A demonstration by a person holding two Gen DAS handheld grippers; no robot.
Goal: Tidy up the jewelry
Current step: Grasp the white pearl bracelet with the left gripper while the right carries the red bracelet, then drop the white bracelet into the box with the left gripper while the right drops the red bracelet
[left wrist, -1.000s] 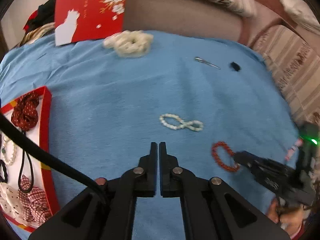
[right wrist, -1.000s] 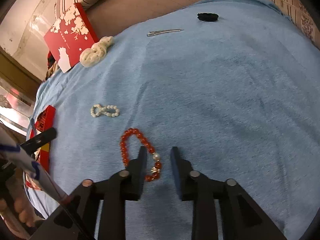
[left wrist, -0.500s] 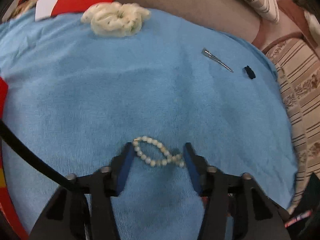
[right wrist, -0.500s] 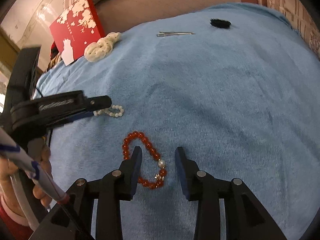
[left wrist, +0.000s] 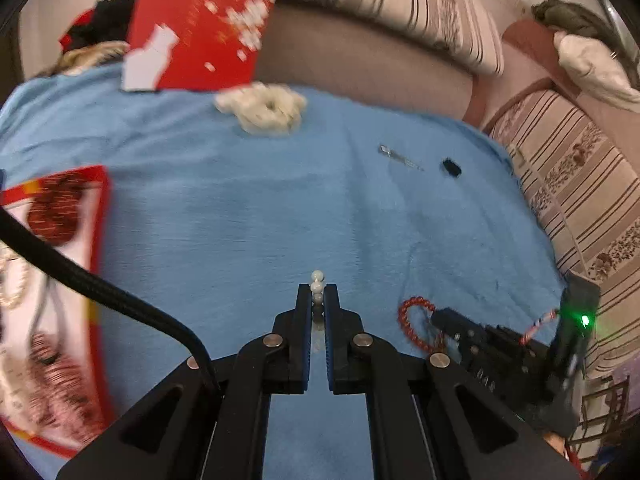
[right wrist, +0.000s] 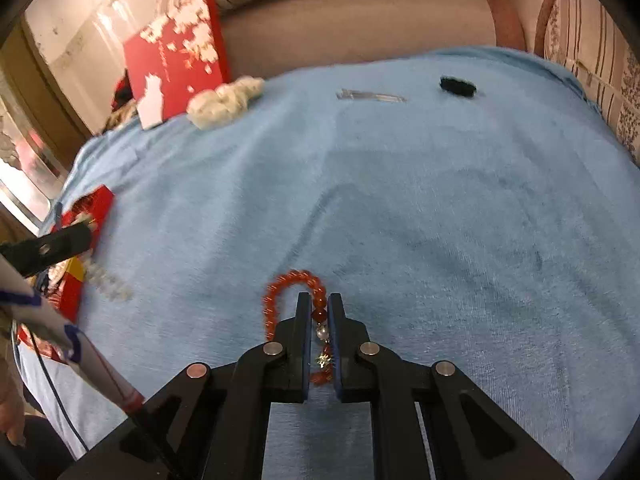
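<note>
My left gripper (left wrist: 318, 294) is shut on the white pearl bracelet (left wrist: 317, 286), with a few beads showing past the tips; in the right wrist view the bracelet (right wrist: 106, 280) hangs blurred below the left gripper's tip. My right gripper (right wrist: 319, 303) is shut on the red bead bracelet (right wrist: 286, 286), which loops out to the left on the blue cloth (right wrist: 400, 200). It also shows in the left wrist view (left wrist: 408, 314). The red-rimmed tray (left wrist: 100, 200) with jewelry lies at the left.
A cream scrunchie (left wrist: 264, 108), a silver hair clip (left wrist: 400, 156) and a small black item (left wrist: 451, 168) lie at the far side of the cloth. A red floral box (left wrist: 200, 32) stands behind. Striped sofa cushions (left wrist: 580, 184) border the right.
Both grippers have shut: the left on the pearl bracelet and lifted it back toward the tray side, the right on the red bead bracelet.
</note>
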